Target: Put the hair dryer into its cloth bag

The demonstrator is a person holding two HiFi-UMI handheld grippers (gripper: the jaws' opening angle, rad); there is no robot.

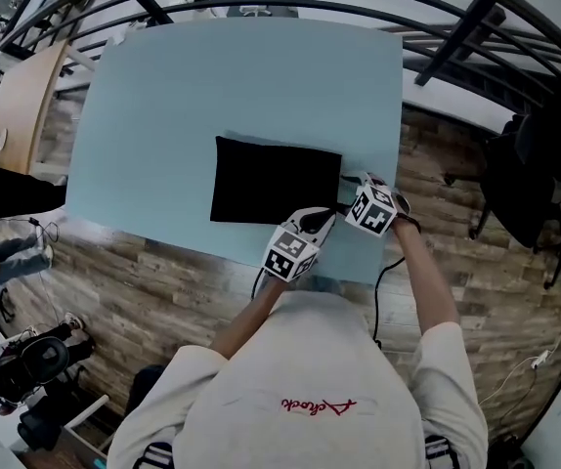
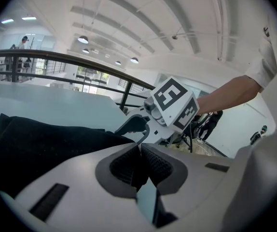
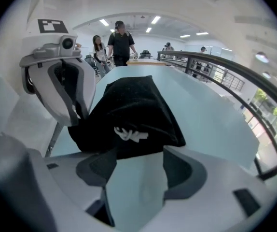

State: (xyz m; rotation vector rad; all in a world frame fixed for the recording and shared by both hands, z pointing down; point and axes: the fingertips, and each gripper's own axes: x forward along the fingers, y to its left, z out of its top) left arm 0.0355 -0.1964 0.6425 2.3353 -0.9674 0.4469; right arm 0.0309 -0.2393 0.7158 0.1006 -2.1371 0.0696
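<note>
Now: black cloth bag (image 1: pixel 276 181) lies flat on the pale blue bench (image 1: pixel 163 115), close to the near edge and towards the right-hand edge. Both claws are at the bag's near right corner.

Left claw (image 2: pixel 140 153): closed, with a fold of black cloth pinched between the pads. Right claw (image 3: pixel 139 161): jaws wide apart with nothing between them, only bare bench showing through. Bag's gathered end and white drawstring (image 3: pixel 129 134) sit just beyond its tips.

Hair dryer: shows in no view. In the right gripper view the bag rises in a rounded hump, so the dryer may well be inside already; cannot confirm.

Handling, as a judgement: the cloth is soft and limp and folds wherever it is pinched. A grip on fabric alone would slide over a hard, heavier dryer body. Best holds look like the hem at the mouth or the drawstring cord. The knot is small and easy to miss.
</note>
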